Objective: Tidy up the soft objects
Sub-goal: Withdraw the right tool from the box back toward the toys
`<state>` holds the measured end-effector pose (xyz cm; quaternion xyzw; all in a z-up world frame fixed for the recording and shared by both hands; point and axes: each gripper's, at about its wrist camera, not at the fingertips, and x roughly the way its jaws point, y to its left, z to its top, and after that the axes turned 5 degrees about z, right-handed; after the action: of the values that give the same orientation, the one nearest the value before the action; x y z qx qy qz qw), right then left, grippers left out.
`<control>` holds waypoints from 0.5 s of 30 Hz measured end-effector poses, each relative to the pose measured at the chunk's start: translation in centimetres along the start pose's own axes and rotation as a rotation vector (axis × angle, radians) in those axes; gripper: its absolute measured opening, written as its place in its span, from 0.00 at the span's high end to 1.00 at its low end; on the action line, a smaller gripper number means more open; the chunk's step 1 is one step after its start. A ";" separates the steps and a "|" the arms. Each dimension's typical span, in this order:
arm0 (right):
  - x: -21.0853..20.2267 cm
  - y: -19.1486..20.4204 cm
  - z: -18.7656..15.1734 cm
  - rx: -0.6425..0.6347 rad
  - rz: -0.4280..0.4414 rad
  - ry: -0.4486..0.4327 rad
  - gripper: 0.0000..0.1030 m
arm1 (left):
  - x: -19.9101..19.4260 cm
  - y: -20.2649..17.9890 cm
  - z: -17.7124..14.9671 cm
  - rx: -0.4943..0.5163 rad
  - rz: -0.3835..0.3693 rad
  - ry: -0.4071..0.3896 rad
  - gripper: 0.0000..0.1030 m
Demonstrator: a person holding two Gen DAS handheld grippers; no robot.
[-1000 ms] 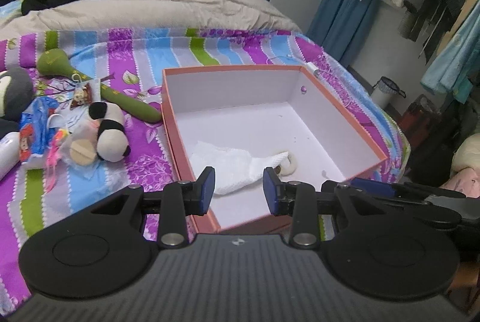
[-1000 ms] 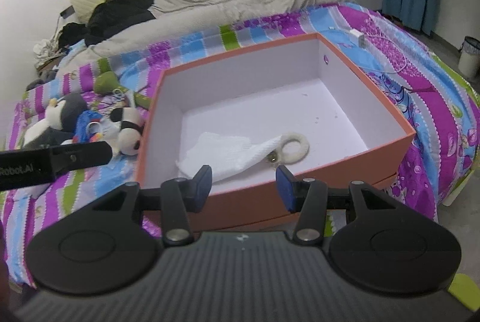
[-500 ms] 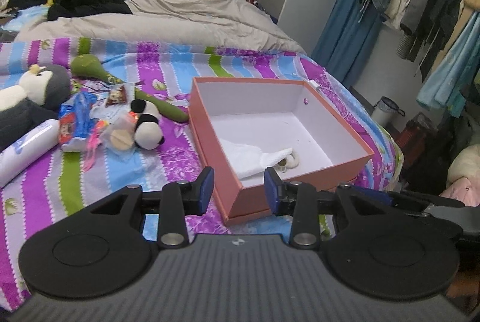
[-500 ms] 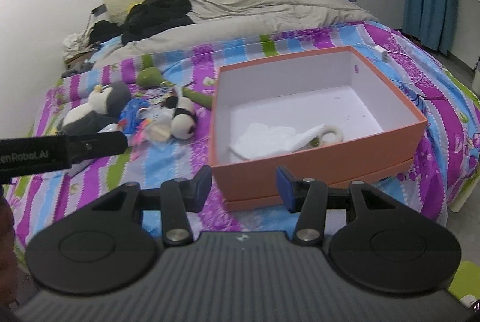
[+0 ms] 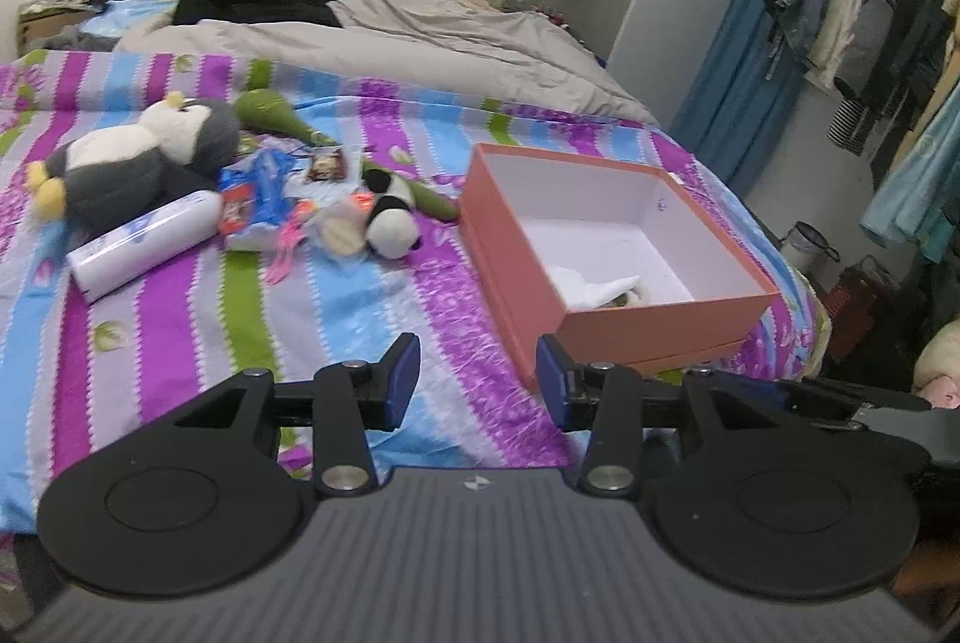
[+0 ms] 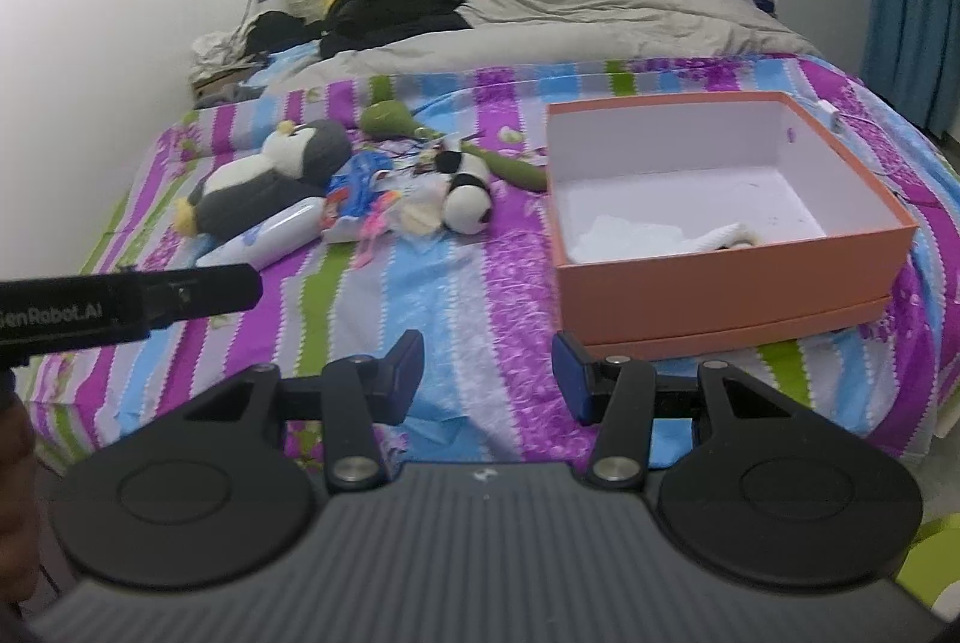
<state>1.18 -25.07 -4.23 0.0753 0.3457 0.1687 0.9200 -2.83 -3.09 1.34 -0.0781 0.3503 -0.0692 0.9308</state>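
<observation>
With both jaw pairs spread and empty, the left hand-held gripper [image 5: 478, 382], just opening, lies nearer the panda plush [image 5: 391, 225] at upper left than the right hand-held gripper [image 6: 487, 378]

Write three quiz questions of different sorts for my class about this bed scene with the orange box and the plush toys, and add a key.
1. True or false: the orange box holds the penguin plush.
2. Multiple choice: the white cloth lies A) on the striped sheet, B) inside the orange box, C) on the grey duvet.
3. Fill in: the small panda plush lies on the sheet between the penguin plush and the ____.

Key
1. False: the penguin plush lies on the sheet, apart from the box.
2. B.
3. Orange box.
</observation>
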 end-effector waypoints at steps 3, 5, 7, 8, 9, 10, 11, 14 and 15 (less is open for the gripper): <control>0.0 1.2 -0.5 -0.009 0.022 0.001 0.51 | -1.1 1.2 -0.8 -0.014 0.019 -0.006 0.53; 0.5 2.0 -1.0 -0.016 0.028 0.012 0.51 | -1.5 2.0 -1.4 -0.027 0.030 -0.002 0.52; 0.9 2.8 -1.3 -0.016 0.038 0.022 0.51 | -1.8 2.8 -2.0 -0.033 0.040 0.010 0.52; 0.9 3.2 -1.5 -0.019 0.046 0.023 0.51 | -1.9 3.1 -2.2 -0.032 0.045 0.012 0.52; 1.0 3.5 -1.7 -0.026 0.052 0.025 0.51 | -2.1 3.4 -2.5 -0.026 0.049 0.013 0.52; 1.1 3.8 -1.9 -0.035 0.057 0.028 0.51 | -2.2 3.6 -2.7 -0.019 0.056 0.011 0.52; 1.2 4.1 -2.0 -0.043 0.060 0.032 0.51 | -2.4 3.8 -2.9 -0.011 0.069 0.008 0.51; 1.5 4.6 -2.2 -0.055 0.061 0.043 0.51 | -2.5 4.4 -3.4 -0.017 0.088 0.010 0.47; 1.8 4.7 -2.1 -0.054 0.061 0.047 0.51 | -2.4 4.7 -3.4 -0.030 0.087 0.014 0.47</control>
<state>-0.18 -20.04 -5.70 0.0571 0.3603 0.2074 0.9077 -6.53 1.56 -0.57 -0.0765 0.3609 -0.0241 0.9291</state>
